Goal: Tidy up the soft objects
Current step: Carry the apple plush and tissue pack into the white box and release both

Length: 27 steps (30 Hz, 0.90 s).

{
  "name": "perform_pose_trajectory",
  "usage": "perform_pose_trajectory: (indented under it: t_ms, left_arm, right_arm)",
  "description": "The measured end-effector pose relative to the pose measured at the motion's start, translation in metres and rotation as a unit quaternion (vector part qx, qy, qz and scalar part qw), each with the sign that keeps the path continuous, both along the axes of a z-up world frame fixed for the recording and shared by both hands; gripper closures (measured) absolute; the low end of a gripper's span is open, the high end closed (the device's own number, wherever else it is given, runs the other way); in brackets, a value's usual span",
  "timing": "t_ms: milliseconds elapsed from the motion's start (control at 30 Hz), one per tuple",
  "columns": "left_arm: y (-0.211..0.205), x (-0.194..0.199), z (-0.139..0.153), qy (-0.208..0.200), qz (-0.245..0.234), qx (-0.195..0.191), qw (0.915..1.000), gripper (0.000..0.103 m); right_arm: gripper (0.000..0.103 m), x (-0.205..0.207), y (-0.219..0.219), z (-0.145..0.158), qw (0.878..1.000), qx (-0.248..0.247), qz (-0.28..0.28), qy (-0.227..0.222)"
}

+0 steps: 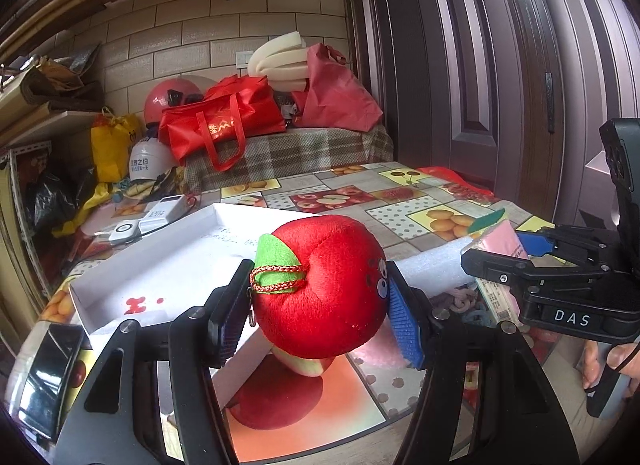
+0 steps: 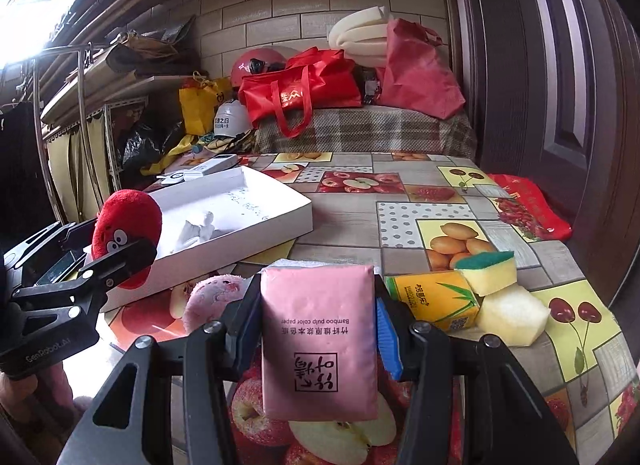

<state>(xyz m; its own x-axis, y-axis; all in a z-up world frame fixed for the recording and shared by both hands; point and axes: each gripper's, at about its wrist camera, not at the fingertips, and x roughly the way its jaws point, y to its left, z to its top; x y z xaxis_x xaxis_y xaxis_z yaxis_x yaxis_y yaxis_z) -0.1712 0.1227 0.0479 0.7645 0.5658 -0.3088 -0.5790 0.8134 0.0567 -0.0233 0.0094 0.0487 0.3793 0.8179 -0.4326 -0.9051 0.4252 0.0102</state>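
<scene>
A cluttered storeroom with a tiled wall sits behind my worktop (image 2: 420, 221), which wears a fruit-print cloth. My left tool (image 1: 320, 305) is clamped on the plush apple (image 1: 320, 285), held aloft just beside the near wall of the white box (image 1: 120, 285). My right tool (image 2: 318, 321) pinches the pink tissue pack (image 2: 320, 341) upright above the cloth. On the cloth, the yellow tissue pack (image 2: 432, 297) and sponges (image 2: 492, 273) wait near my right tool, the pink plush (image 2: 212, 297) between the tools. My worry: the round apple squirts free under the squeeze, or both tools crowd the box and collide.
</scene>
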Motion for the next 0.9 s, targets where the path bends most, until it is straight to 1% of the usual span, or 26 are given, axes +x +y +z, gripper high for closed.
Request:
perform_pose_trajectory:
  t_ms: [167,400,567,733,900]
  left_arm:
    - [0.021,-0.011,0.000,-0.007,0.032,0.004,0.9995,0.040]
    - [0.054,-0.027,0.000,-0.019,0.077,-0.003,0.9968,0.040]
    - [0.078,-0.037,0.000,-0.028,0.108,-0.010,0.9937,0.040]
    - [0.103,-0.048,-0.001,-0.034,0.141,-0.017,0.9894,0.040]
    - [0.112,-0.049,-0.001,-0.032,0.147,-0.014,0.9885,0.040]
  right_arm:
    - [0.053,-0.014,0.017,-0.001,1.000,-0.006,0.011,-0.008]
    - [0.053,-0.036,0.039,-0.003,0.999,-0.014,0.031,-0.036]
    - [0.053,-0.049,0.055,-0.005,0.998,-0.023,0.044,-0.049]
    - [0.053,-0.056,0.073,-0.006,0.997,-0.027,0.055,-0.052]
    - [0.053,-0.063,0.093,-0.005,0.997,-0.021,0.056,-0.054]
